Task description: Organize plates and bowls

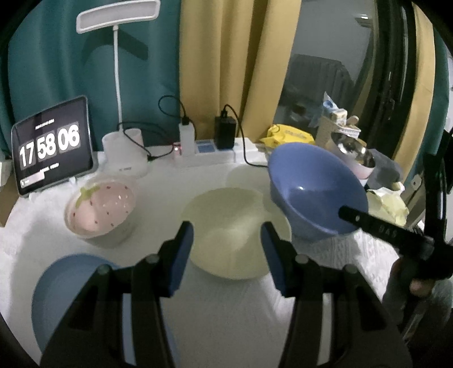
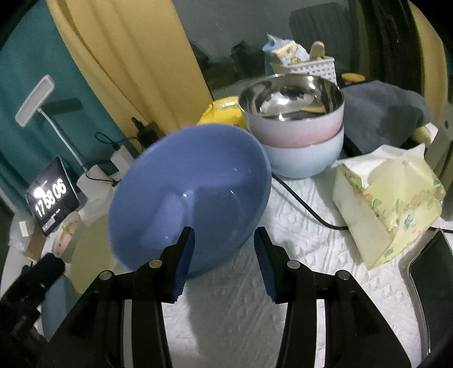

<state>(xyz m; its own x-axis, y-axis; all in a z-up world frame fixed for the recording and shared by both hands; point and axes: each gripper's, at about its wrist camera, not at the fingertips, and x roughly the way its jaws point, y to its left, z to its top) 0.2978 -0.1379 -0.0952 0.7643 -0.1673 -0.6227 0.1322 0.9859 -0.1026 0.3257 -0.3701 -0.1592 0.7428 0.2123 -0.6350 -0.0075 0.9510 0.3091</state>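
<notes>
Nearest the lens, the left gripper [image 1: 226, 232] is held with jaws spread and empty above a cream bowl [image 1: 235, 209] on the white textured cloth [image 1: 226, 317]. At the left, a pale blue dish [image 1: 56, 283], a strawberry-patterned bowl [image 1: 102, 209], a tablet clock [image 1: 53, 147] and a lamp [image 1: 117, 15] are seen before a teal curtain [image 1: 51, 65]. A yellow curtain [image 1: 226, 56] hangs centrally. Rightward, the blue bowl [image 2: 184, 184] is pinched at its rim, tilted and lifted, by the right gripper [image 2: 223, 237]. Stacked steel-lined bowls [image 2: 291, 113] and a tissue pack [image 2: 390, 198] lie beyond.
</notes>
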